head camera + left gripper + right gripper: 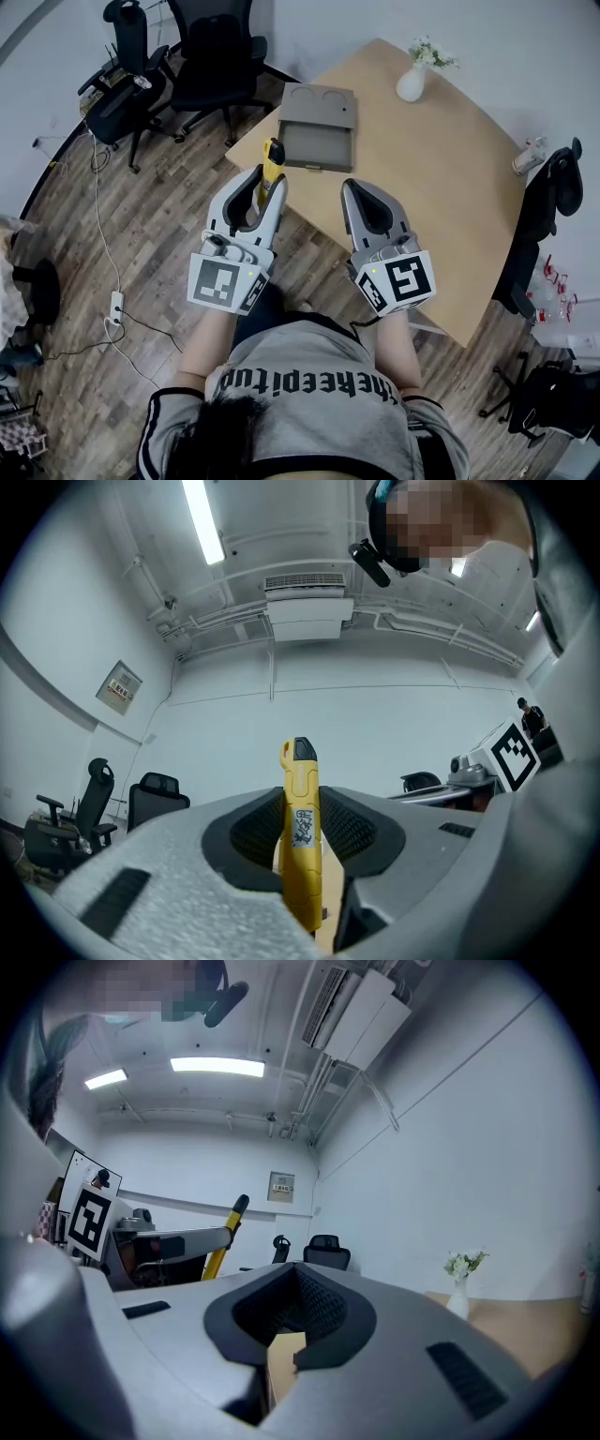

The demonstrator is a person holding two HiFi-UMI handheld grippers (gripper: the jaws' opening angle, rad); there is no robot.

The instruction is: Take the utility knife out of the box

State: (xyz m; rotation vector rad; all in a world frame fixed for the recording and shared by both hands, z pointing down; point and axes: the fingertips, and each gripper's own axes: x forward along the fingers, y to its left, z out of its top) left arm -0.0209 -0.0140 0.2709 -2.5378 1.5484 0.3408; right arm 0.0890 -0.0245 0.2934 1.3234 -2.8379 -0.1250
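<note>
Utility knife (272, 161) and box are apart, so the task reads as all but done. Biggest in view is the wooden table (450, 187), which stretches away ahead of both tools; its near edge runs under their tips, so the person reaches it without leaning. On it, just beyond the tips of the left tool (265, 184), lies the grey box (319, 141), opened flat with its shallow tray towards the tools. The tray looks bare, which fits the knife having been lifted clear. The left tool is clamped on the knife: in the left gripper view its jaws press the yellow body from either side (303, 827), about mid-length. That leaves the knife (300, 771) standing upright, its black-tipped end well above the pads. A grip at the middle likely keeps a long, slim handle from swinging or slipping. The right tool (364, 190) hangs level beside the left, slightly apart from it. In the right gripper view its jaws are together on nothing (298, 1269), and only table shows through the slit behind them. It seems to be kept idle and out of the way. Smallest is a white vase (411, 82) of flowers, far ahead of the right tool, well apart from the box.
</note>
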